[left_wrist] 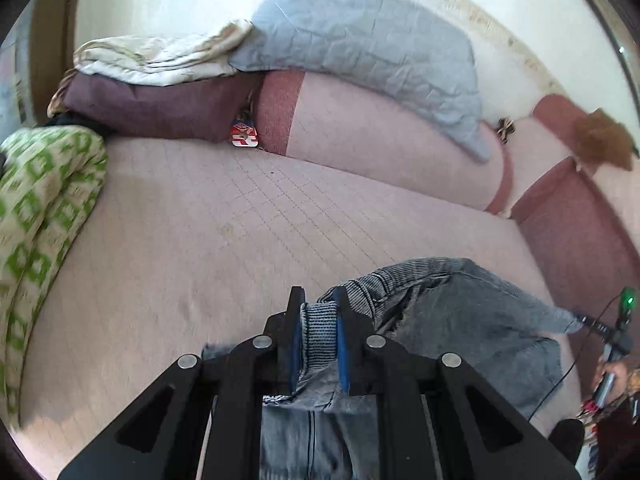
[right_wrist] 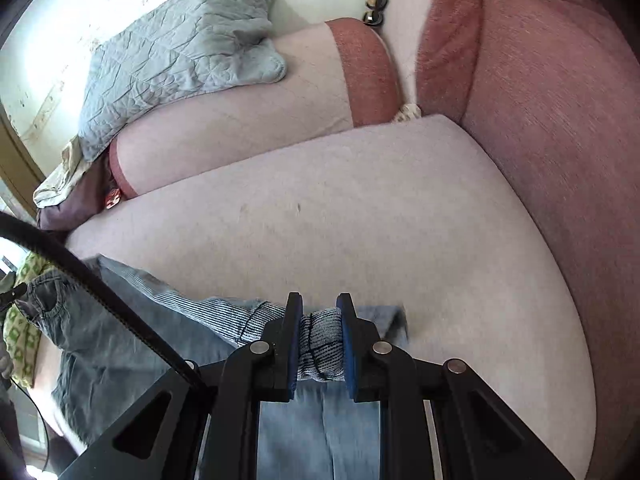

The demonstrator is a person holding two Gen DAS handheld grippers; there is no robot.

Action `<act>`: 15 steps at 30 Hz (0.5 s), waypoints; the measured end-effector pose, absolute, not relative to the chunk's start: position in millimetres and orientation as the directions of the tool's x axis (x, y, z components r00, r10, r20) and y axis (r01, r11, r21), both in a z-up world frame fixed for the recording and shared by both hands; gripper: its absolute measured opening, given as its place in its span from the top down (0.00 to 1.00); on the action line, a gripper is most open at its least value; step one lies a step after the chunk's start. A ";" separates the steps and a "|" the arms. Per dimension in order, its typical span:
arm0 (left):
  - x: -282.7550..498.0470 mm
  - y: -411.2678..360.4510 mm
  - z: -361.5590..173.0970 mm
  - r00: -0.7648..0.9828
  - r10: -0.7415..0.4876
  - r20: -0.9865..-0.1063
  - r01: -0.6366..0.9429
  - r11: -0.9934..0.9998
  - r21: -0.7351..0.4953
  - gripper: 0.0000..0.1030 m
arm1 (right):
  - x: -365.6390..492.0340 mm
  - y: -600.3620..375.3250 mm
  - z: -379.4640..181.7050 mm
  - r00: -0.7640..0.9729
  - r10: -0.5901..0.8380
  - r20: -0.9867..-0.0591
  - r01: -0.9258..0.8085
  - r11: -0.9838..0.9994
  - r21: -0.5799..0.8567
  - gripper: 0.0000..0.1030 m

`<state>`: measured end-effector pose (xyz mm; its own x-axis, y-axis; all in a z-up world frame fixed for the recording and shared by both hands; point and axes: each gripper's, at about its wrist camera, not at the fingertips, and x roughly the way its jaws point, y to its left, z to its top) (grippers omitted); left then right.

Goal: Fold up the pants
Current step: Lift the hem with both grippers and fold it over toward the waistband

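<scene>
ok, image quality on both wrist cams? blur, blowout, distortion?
Left wrist view: strong fisheye bowing with dark corners, wall blown out at top, green patterned cloth smeared by blur; left gripper and its pinched pants stay fairly sharp. Right wrist view: same bowing, glare on the upper-left wall, a dark cable crossing; right gripper and sofa seat read clearly.

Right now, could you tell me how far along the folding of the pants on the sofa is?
Early stage. Done: both grippers have a grip. The left gripper and the right gripper are each shut on a ribbed band of the jeans. In hand: the denim hangs bunched between them above the sofa seat. Left: no neat fold shows yet, so the jeans need laying flat, folding and smoothing.
</scene>
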<state>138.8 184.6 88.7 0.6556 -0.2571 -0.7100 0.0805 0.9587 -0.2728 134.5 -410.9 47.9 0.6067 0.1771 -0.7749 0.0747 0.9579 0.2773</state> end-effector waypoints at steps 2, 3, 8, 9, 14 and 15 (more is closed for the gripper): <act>112.4 196.5 83.7 0.665 -0.270 -0.696 0.076 0.952 -0.297 0.87 | 102.4 -420.3 39.6 0.605 0.189 -0.773 0.101 0.945 0.310 0.82; 102.3 201.5 77.1 0.663 -0.272 -0.698 0.069 0.950 -0.305 0.87 | 86.9 -424.0 35.3 0.602 0.191 -0.775 0.113 0.941 0.319 0.82; 50.3 218.1 25.8 0.594 -0.278 -0.755 0.016 0.942 -0.335 0.86 | 19.8 -442.3 -6.0 0.530 0.189 -0.827 0.186 0.925 0.330 0.82; 41.1 222.6 13.0 0.572 -0.283 -0.770 0.000 0.938 -0.346 0.85 | 14.7 -444.3 -9.8 0.520 0.189 -0.833 0.195 0.923 0.331 0.82; 13.2 248.9 -22.0 0.530 -0.278 -0.801 -0.100 0.918 -0.385 0.79 | -3.3 -444.7 -23.2 0.451 0.128 -0.883 0.240 0.936 0.258 0.73; 6.8 255.3 -22.1 0.539 -0.279 -0.795 -0.118 0.909 -0.399 0.76 | -4.0 -444.7 -23.2 0.439 0.104 -0.892 0.250 0.940 0.233 0.71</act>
<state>6.8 255.3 -22.1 0.5392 -0.2790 -0.7946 -0.1182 0.9091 -0.3994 -4.0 -444.7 -23.2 0.4395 0.1038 -0.8923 0.2502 0.9399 0.2325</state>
